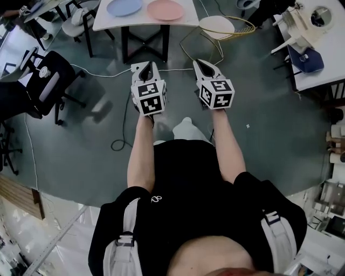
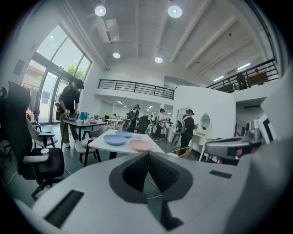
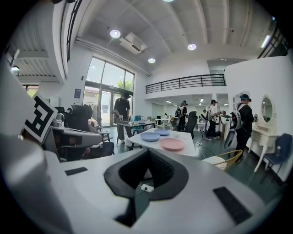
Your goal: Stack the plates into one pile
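A white table (image 1: 186,20) stands ahead of me with a blue plate (image 1: 124,7) and a pink plate (image 1: 165,9) side by side on it. The left gripper view shows the blue plate (image 2: 115,139), a second blue plate (image 2: 123,134) behind it and the pink plate (image 2: 140,145). All three also show in the right gripper view: blue plate (image 3: 150,136), second blue plate (image 3: 162,132), pink plate (image 3: 172,144). My left gripper (image 1: 144,66) and right gripper (image 1: 204,63) hang over the floor, well short of the table. Both are shut and hold nothing.
A yellow wire chair (image 1: 218,25) with a white cushion stands right of the table. A black office chair (image 1: 46,81) is at the left, and cables (image 1: 121,143) lie on the floor. Another white table (image 1: 318,54) is at the right. Several people (image 2: 71,109) stand further back.
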